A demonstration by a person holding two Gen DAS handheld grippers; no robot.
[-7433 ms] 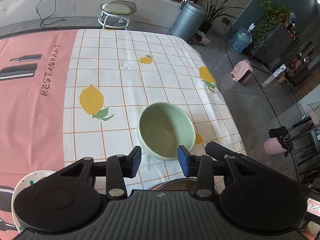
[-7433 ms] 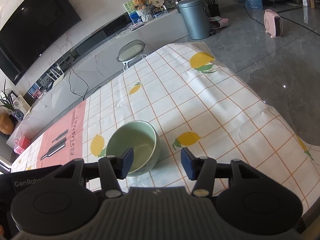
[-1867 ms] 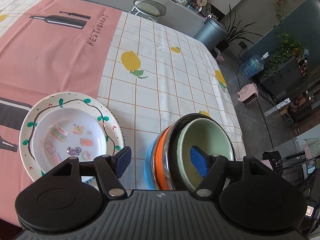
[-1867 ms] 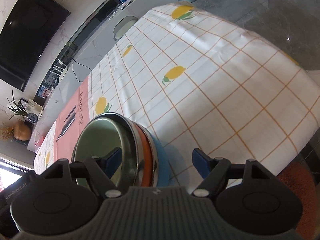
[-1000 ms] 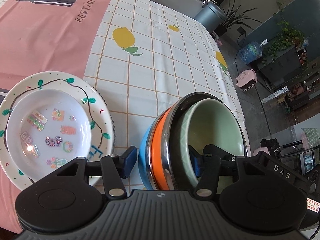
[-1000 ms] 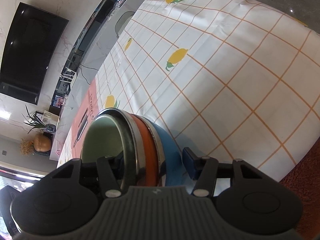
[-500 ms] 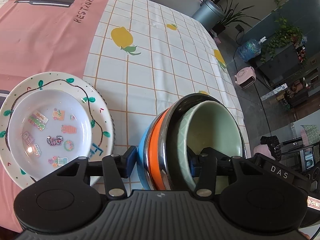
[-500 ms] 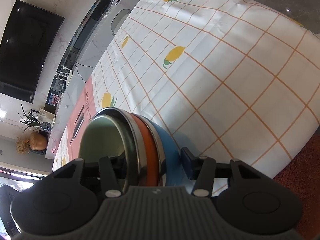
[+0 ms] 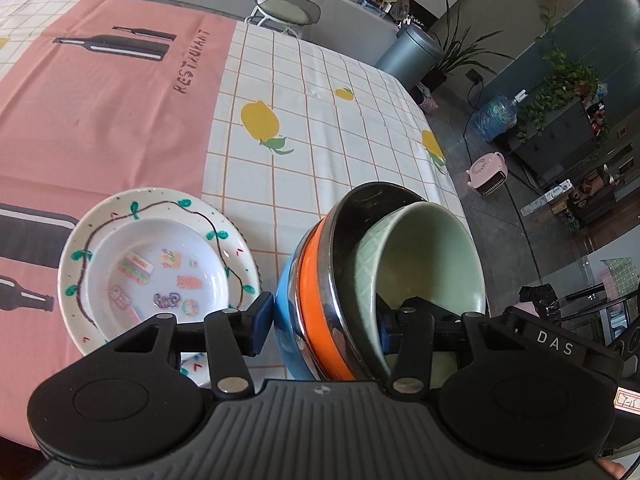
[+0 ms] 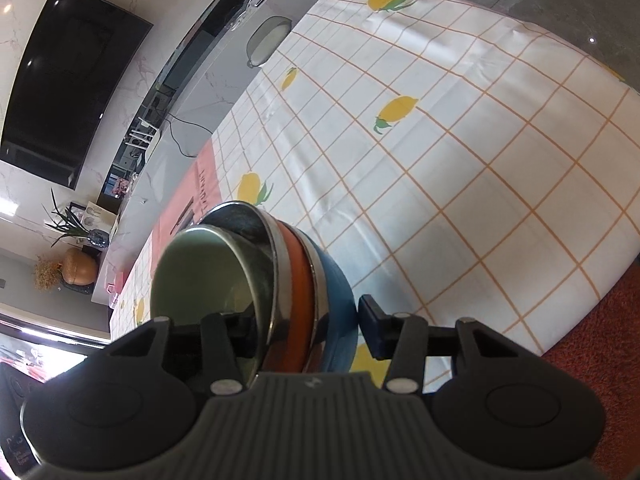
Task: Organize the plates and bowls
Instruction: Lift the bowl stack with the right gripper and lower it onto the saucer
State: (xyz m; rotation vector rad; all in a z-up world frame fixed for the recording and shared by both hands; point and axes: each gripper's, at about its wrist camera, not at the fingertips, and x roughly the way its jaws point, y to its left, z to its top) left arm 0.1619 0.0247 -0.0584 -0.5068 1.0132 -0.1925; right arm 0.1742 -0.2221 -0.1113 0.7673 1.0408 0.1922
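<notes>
Mint-green and no longer sitting alone on the checks like a few seconds back: now spotting the green bowl [image 9: 432, 256] nested innermost in the bowl stack [image 9: 316, 280], inside steel, orange and blue ones. Looks lifted and tipped compared with half a second ago, hanging just above the near corner of the worktop [image 9: 320, 120]. Left gripper [image 9: 324, 324] clamped on the stack wall, with one of the fingers [image 9: 262, 320] against the blue outside and the other down inside the green bowl. Same deal with the right gripper [image 10: 304, 324] on the opposite side: been closing just now with the wall in between, outer pad of its fingers [image 10: 370, 322] up against the blue. Just beside the stack, seeing a leaf-patterned plate [image 9: 100, 232] with a white sticker dish [image 9: 160, 280] in it. Underneath, lemon-check cloth joined to a pink RESTAURANT panel. Further off, a grey bin [image 9: 412, 52], a stool [image 9: 288, 8], a pink heater [image 9: 486, 172] and a water jug [image 9: 496, 116]. Only from the left wrist: plate, dish, heater, jug. Only from the right wrist: a big wall TV [image 10: 68, 80] and a red rug [image 10: 600, 360] below the worktop edge.
</notes>
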